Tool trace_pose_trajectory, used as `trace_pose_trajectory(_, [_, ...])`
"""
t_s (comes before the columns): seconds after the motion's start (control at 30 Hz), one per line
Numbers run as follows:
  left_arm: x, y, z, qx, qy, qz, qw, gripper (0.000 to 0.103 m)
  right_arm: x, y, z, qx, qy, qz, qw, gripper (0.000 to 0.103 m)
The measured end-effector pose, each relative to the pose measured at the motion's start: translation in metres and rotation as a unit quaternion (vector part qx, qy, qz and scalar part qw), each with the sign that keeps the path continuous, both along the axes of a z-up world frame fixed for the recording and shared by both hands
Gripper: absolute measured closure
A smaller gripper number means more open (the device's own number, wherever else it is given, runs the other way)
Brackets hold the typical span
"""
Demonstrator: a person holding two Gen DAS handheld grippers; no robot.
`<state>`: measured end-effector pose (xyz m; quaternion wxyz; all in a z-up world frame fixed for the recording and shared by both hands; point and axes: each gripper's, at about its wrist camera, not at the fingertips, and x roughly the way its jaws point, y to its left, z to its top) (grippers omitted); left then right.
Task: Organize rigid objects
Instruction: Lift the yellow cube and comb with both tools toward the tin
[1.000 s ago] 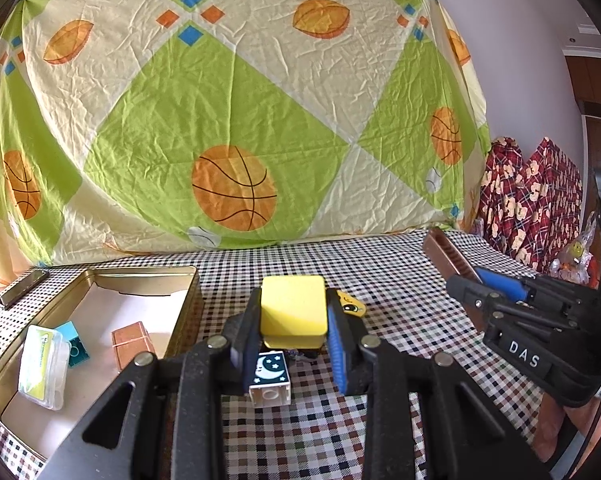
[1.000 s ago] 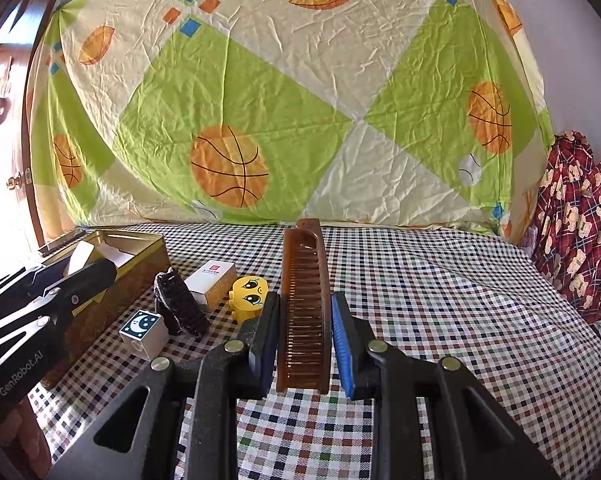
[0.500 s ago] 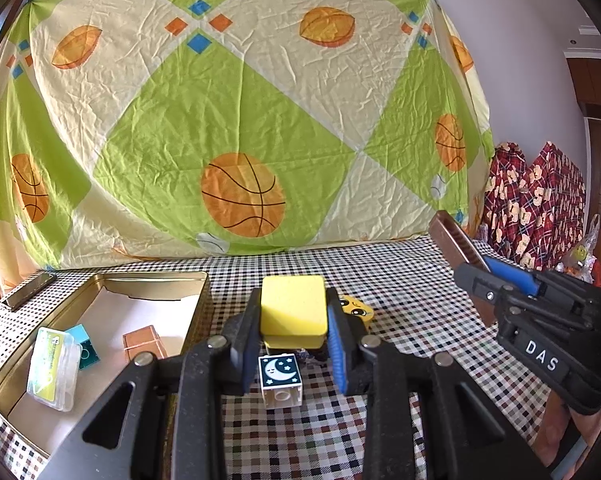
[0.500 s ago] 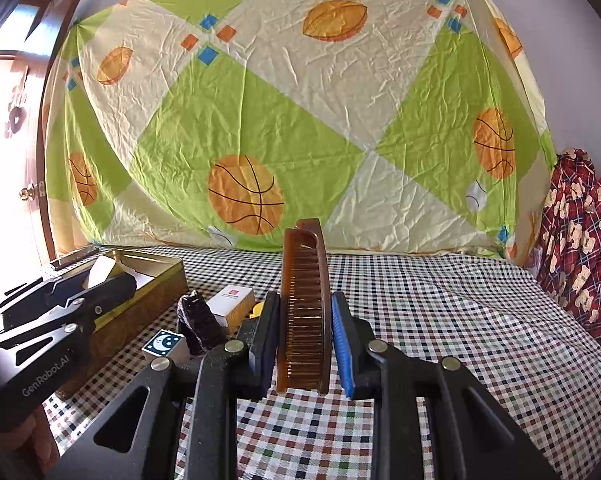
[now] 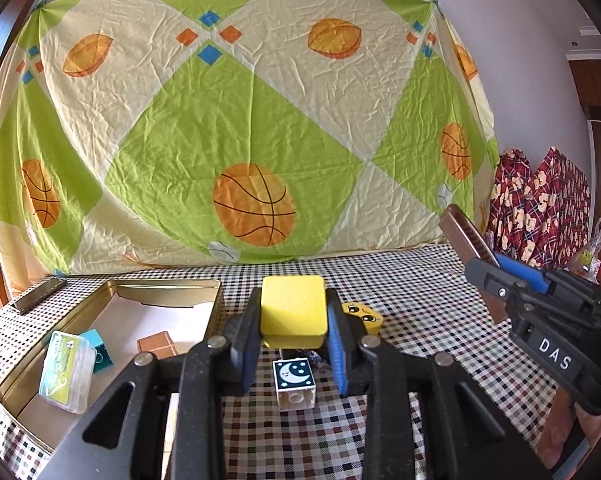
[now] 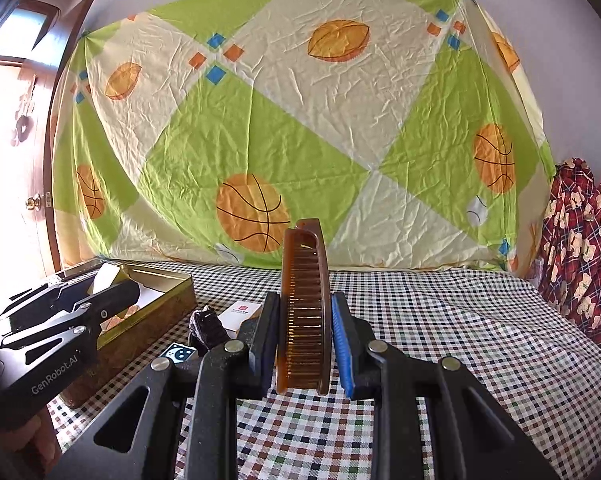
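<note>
My left gripper [image 5: 293, 318] is shut on a yellow rounded block [image 5: 293, 310], held above the checked tablecloth just right of the gold tin [image 5: 216, 292]. My right gripper [image 6: 305, 320] is shut on a brown comb [image 6: 305, 304] that stands on edge between the pads; the same comb [image 5: 466, 236] shows at the right of the left wrist view. Below the yellow block sits a white cube with a moon picture [image 5: 293, 376], also visible as the moon cube [image 6: 178, 353] in the right wrist view. A yellow smiley piece [image 5: 362, 312] lies just behind the left fingers.
Inside the tin lie a clear plastic case [image 5: 64, 364], a teal piece [image 5: 96, 346] and a copper cube [image 5: 156, 344]. A black clip [image 6: 206, 326] and a white box [image 6: 240, 312] rest near the tin. A dark bar [image 5: 40, 294] lies at far left. Patterned red cloth [image 6: 584, 248] bounds the right.
Both views have tilted upward slightly, so the table objects sit lower in frame. The yellow block and the comb stay gripped. Nothing on the table has shifted.
</note>
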<state>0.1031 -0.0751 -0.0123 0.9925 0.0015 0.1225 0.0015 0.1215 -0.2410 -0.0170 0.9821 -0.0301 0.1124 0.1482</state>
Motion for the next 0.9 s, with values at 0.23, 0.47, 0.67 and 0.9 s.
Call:
trace_pose_trajectory(0.23, [-0.003, 0.005, 0.002, -0.003, -0.005, 0.004, 1.0000, 0.075, -0.004, 0.004, 0.001, 0.000, -0.009, 0.007, 1.000, 0.076])
trace_pose_trajectory(0.47, [-0.005, 0.011, 0.002, -0.006, -0.007, 0.008, 0.9999, 0.075, -0.007, 0.009, 0.001, -0.001, -0.013, 0.013, 1.000, 0.076])
trace_pose_trajectory(0.67, [-0.008, 0.016, 0.002, -0.005, -0.010, 0.013, 0.9999, 0.075, -0.010, 0.017, 0.001, -0.004, -0.014, 0.021, 1.000, 0.076])
trace_pose_trajectory(0.9, [-0.012, 0.027, 0.003, -0.007, -0.013, 0.023, 0.9996, 0.075, -0.008, 0.030, 0.000, -0.005, -0.011, 0.035, 0.999, 0.076])
